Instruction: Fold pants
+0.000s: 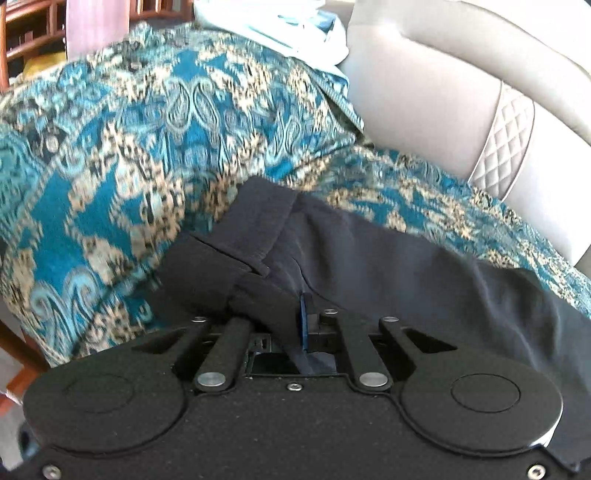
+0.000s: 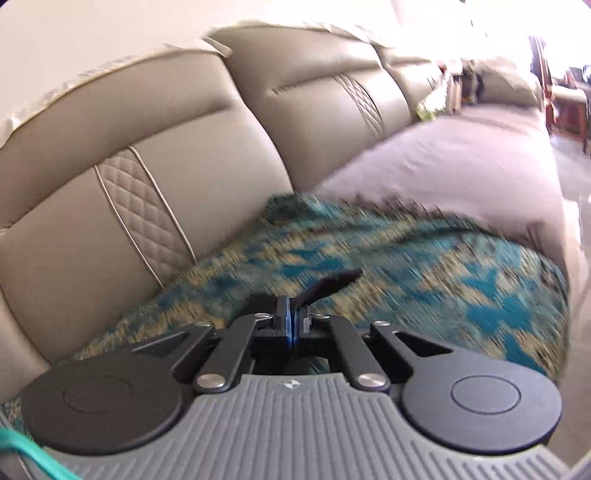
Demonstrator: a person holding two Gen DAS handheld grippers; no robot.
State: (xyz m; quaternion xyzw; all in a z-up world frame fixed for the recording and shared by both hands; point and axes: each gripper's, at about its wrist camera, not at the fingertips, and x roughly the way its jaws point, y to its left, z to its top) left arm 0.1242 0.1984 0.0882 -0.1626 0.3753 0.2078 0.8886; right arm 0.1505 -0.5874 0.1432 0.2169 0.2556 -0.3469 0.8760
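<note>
Dark navy pants (image 1: pixel 369 251) lie on a teal and gold patterned throw (image 1: pixel 122 147) over the sofa seat. In the left wrist view my left gripper (image 1: pixel 291 314) is shut on a bunched fold of the pants, which drape over its fingers and hide the left one. A hemmed edge (image 1: pixel 266 221) lies folded back just ahead. In the right wrist view my right gripper (image 2: pixel 293 314) is shut, with a thin dark strip of the pants fabric (image 2: pixel 328 282) sticking out from between its blue pads above the throw (image 2: pixel 406 266).
The beige leather sofa back (image 2: pixel 166 140) with quilted panels rises behind the throw. A white and light blue cloth (image 1: pixel 280 29) lies at the far end. A grey seat cushion (image 2: pixel 443 162) extends to the right. Wooden furniture (image 1: pixel 33 33) stands behind the sofa's far end.
</note>
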